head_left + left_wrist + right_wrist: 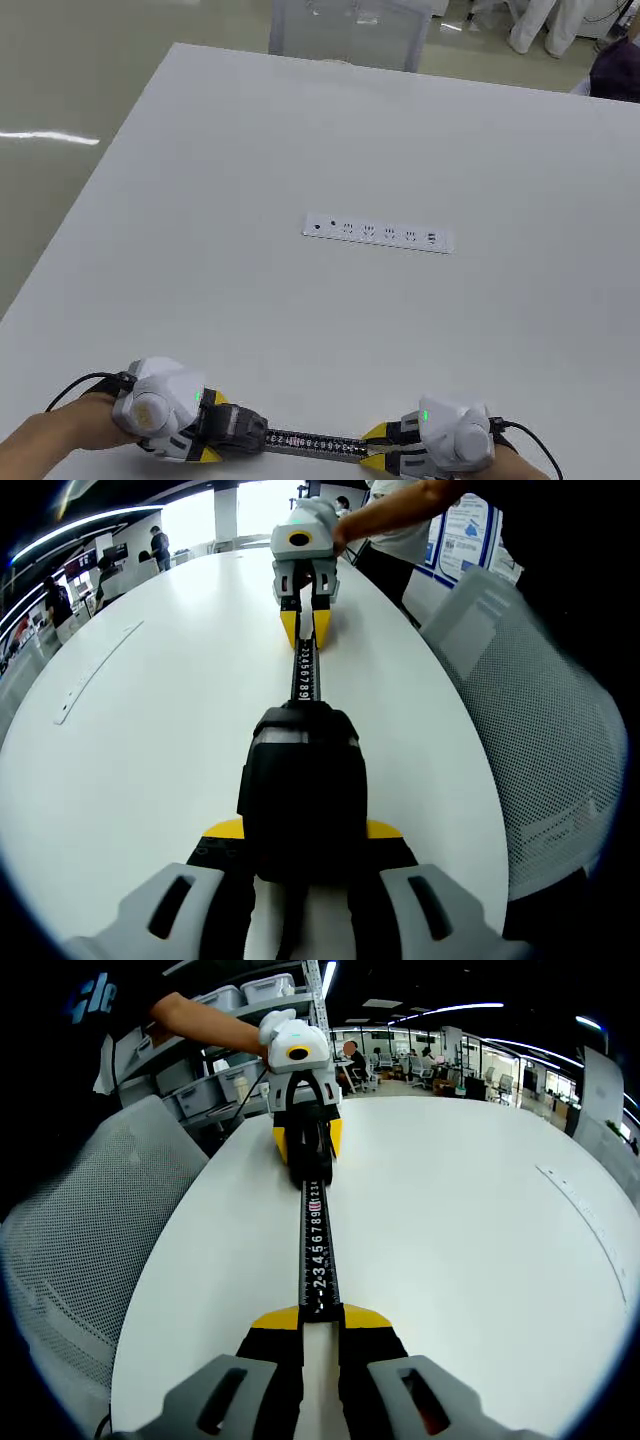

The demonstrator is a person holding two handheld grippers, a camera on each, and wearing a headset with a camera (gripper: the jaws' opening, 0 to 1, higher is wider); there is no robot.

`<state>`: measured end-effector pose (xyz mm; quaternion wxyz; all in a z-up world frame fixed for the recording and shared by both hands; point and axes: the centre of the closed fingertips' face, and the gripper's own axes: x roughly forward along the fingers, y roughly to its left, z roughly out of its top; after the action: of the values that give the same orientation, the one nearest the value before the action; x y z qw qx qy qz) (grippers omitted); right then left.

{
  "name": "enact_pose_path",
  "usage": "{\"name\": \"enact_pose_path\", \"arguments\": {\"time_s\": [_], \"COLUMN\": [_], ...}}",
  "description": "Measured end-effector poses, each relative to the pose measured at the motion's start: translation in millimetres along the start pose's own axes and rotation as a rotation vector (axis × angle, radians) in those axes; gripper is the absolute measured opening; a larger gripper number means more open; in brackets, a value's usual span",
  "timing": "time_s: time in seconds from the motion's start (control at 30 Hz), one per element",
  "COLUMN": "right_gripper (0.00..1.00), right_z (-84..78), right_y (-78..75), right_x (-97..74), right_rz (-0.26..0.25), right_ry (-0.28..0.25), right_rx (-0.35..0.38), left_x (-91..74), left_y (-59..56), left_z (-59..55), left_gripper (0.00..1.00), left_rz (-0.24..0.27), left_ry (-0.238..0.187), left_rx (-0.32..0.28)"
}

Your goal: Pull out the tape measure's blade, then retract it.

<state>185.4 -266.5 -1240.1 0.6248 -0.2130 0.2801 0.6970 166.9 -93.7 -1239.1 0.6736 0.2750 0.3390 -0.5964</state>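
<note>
Head view: left hand-held gripper [213, 427] clamps tape measure case [240, 428]; right hand-held gripper [376, 447] pinches blade [315, 442] end.

Hidden: blade [318, 1250] tip betw. right tool [320, 1316] jaws, case [303, 780] rear in left tool [305, 829]. Too small to read: socket strip [378, 233] labels.

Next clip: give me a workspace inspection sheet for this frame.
Surface: white table.
Job's things: black tape measure case; blade drawn out partway between the grippers.
Clutter: white socket strip mid-table.
Grippers: left gripper shut on the case; right gripper shut on the blade's end.
Cables: black cable behind the left gripper, another behind the right.
Surroundings: mesh chair at the far edge; glossy floor.
</note>
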Motion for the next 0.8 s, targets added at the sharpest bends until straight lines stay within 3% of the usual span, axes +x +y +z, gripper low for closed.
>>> {"name": "enact_pose_path", "arguments": {"time_s": [0.8], "right_gripper": [0.1], "right_z": [-10.6], "right_y": [0.5], "right_x": [-12.6], "right_rz": [-0.006], "right_ry": [-0.001], "right_rx": [0.014], "left_x": [0.3], "left_y": [-0.2], "left_z": [-0.6], "left_gripper": [0.32], "left_rz": [-0.007], "left_ry": [0.014], "left_rx": [0.002]}}
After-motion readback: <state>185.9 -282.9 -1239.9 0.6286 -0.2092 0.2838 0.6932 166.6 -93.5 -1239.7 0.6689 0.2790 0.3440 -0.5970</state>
